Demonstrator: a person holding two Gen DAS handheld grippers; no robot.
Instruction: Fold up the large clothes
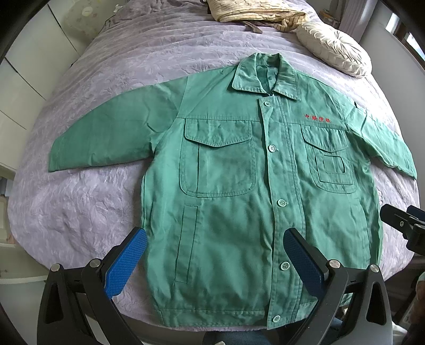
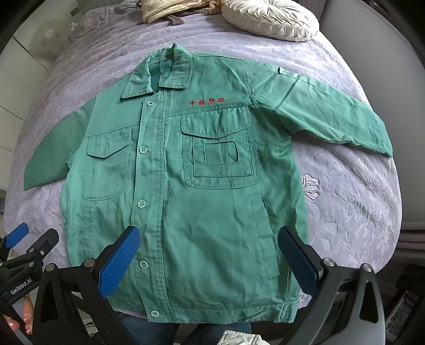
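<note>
A green work jacket (image 1: pixel 228 185) (image 2: pixel 186 185) lies flat and buttoned on a lilac bedspread, front up, collar far, both sleeves spread out to the sides. Red embroidered characters (image 2: pixel 207 101) sit above one chest pocket. My left gripper (image 1: pixel 215 261) hovers open above the jacket's lower left half, its blue pads wide apart with nothing between them. My right gripper (image 2: pixel 209 258) hovers open above the lower right half, near the hem, also holding nothing. The left gripper (image 2: pixel 18 238) also shows at the right wrist view's left edge, with a hand (image 2: pixel 21 318) on it.
The lilac bedspread (image 1: pixel 87 207) covers the bed around the jacket. A round cream cushion (image 1: pixel 334 47) (image 2: pixel 271 18) and a striped beige bundle (image 1: pixel 255 13) lie at the far end. White cabinets (image 1: pixel 24 87) stand to the left. The bed's near edge is just below the hem.
</note>
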